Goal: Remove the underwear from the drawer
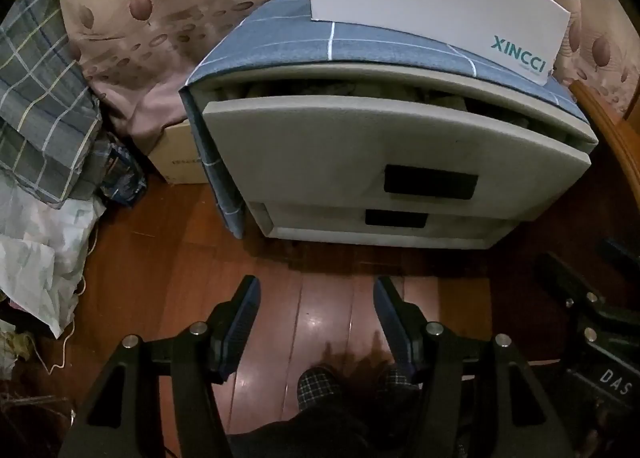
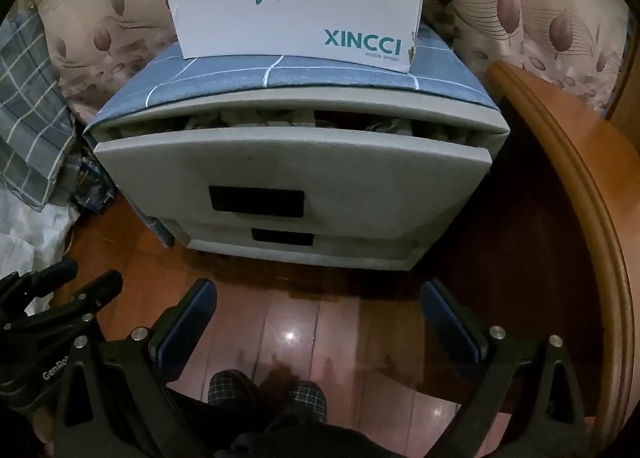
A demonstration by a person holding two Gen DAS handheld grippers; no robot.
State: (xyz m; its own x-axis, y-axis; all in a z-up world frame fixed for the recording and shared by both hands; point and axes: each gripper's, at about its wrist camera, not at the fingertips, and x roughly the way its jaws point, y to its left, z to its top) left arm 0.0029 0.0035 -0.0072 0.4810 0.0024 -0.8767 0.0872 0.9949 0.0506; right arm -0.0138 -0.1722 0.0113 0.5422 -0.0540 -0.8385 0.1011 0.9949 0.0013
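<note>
A pale grey drawer unit stands on the wood floor; its top drawer point(image 1: 360, 145) point(image 2: 288, 169) is pulled out a small way. Crumpled clothing point(image 2: 248, 118) shows through the gap above the drawer front, also in the left wrist view point(image 1: 344, 89); I cannot tell which piece is underwear. The drawer has a dark rectangular handle slot point(image 1: 431, 181) point(image 2: 257, 203). My left gripper point(image 1: 316, 290) is open and empty, held above the floor in front of the unit. My right gripper point(image 2: 320, 294) is open wider, empty, also in front of the unit.
A white XINCCI box point(image 1: 424, 5) point(image 2: 296, 13) stands on a blue checked cloth point(image 2: 224, 73) over the unit. A lower drawer point(image 2: 304, 246) is shut. A wooden furniture edge point(image 2: 580, 185) is on the right. Plaid bedding point(image 1: 36, 109), a cardboard box point(image 1: 180, 153) and bags lie left.
</note>
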